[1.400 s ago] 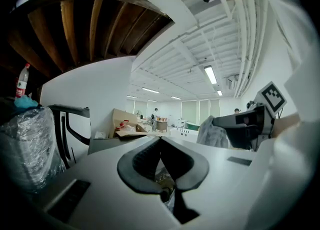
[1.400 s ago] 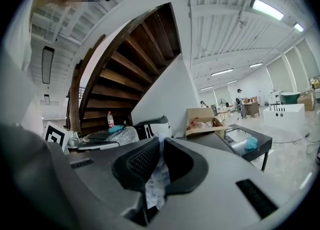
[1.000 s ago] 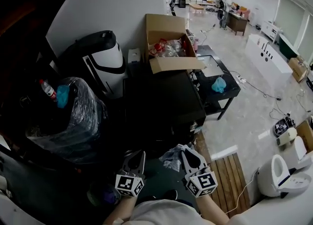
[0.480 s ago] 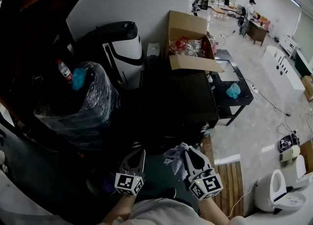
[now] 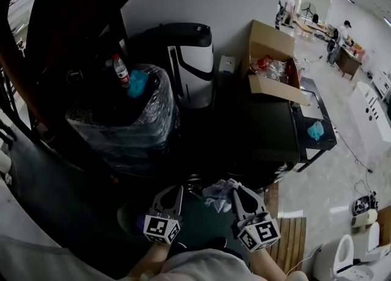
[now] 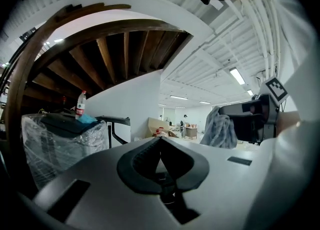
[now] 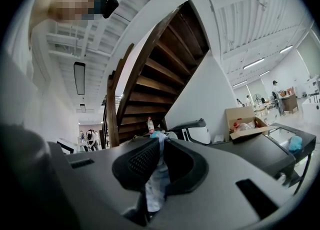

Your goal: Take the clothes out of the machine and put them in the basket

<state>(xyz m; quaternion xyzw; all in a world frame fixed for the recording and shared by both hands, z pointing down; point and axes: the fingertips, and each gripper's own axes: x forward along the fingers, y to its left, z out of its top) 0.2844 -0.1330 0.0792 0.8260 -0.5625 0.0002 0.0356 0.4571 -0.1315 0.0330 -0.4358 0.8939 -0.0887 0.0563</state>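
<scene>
A crumpled pale grey cloth (image 5: 215, 193) hangs from my right gripper (image 5: 235, 189), which is shut on it low in the head view. In the right gripper view the cloth (image 7: 156, 176) is pinched between the closed jaws of the right gripper (image 7: 161, 141) and trails down behind them. Beside it, my left gripper (image 5: 176, 189) is shut with nothing in it; the left gripper view shows its tips (image 6: 160, 139) meeting on nothing. That view also catches the cloth (image 6: 220, 128) at the right. Both grippers point level, above a dark floor. I cannot make out a machine or a basket.
A plastic-wrapped bin (image 5: 125, 121) with a bottle (image 5: 120, 71) on top stands ahead left, under a wooden staircase (image 7: 160, 69). A black-and-white appliance (image 5: 186, 60), a black table (image 5: 263, 127) bearing a cardboard box (image 5: 275, 66), and a wooden pallet (image 5: 290, 237) lie to the right. People stand far off.
The view has swung left: the bin, appliance and box have slid right in the picture. Both grippers keep their places in the view, with the cloth still in the right one.
</scene>
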